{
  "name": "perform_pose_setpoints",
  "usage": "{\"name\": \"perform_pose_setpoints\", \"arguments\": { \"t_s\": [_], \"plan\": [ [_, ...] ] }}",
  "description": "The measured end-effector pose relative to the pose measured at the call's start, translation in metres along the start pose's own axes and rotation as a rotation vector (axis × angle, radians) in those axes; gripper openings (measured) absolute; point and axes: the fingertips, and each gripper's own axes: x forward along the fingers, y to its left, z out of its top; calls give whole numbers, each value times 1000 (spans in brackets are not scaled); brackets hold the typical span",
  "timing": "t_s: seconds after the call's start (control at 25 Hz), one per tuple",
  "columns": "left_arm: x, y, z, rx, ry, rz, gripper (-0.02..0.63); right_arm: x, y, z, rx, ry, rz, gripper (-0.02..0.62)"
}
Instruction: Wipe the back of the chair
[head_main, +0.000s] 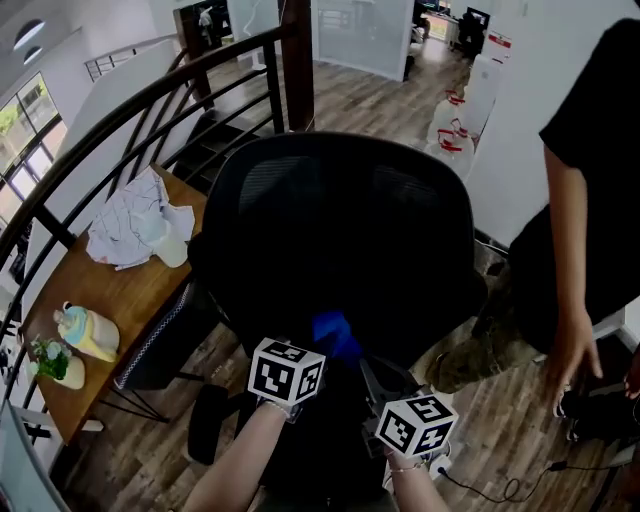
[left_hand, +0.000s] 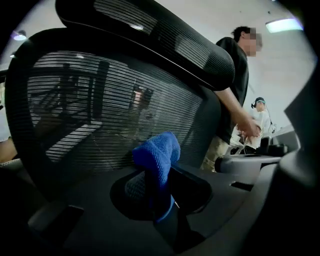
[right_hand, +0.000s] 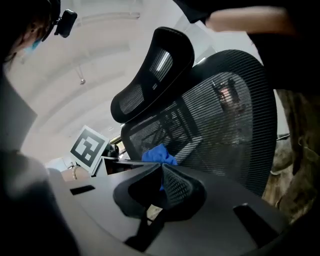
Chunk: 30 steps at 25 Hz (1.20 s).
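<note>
Left tongs (left_hand: 161, 186): closed on a blue cloth (left_hand: 156, 152). The wad stuck out past the tips, and I judged it was held that way so that cloth met the chair and not plastic.
Right tongs (right_hand: 161, 172): tips pressed together with nothing between them. They hung at 5 o'clock of the left pair, low and idle, probably kept clear of the wiping path.
Chair back (head_main: 340, 230): black mesh, at centre in the head view and filling 12 o'clock ahead of both tongs. Its rear face was turned toward me.
Axis: the back's long axis ran upright, with the headrest (left_hand: 165, 40) at the top. The seat side faced away, toward 12 o'clock.
Cloth position: low on the mesh near the bottom edge, at 6 o'clock of the back. I could not tell whether it touched or sat just beside.
Cloth axis: bunched, with its length along the tongs and the free end pointing at the mesh.
Bench (head_main: 120, 290): wooden, at 9 o'clock by the railing, carrying a crumpled white fabric (head_main: 135, 230). It was well apart from the work.
Bystander (head_main: 590, 200): stood at 3 o'clock, near the chair's side.
Step, as I judged it: the wipe was starting from the bottom.
</note>
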Motion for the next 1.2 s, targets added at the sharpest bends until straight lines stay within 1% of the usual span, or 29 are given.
{"name": "perform_pose_setpoints", "arguments": {
  "t_s": [0.28, 0.52, 0.72, 1.0, 1.2],
  "plan": [
    [-30, 54, -4, -42, -16, 78, 75, 38, 40, -13, -18, 41, 68, 28],
    [-51, 88, -10, -64, -23, 138, 75, 58, 57, -16, -21, 55, 91, 28],
    [-66, 115, -14, -65, -22, 170, 75, 65, 68, -23, -20, 63, 99, 28],
    [-81, 133, -18, -83, -35, 233, 75, 59, 70, -27, -16, 55, 78, 28],
    [-89, 128, -33, -75, -21, 227, 75, 43, 65, -32, -11, 46, 48, 28]
  ]
}}
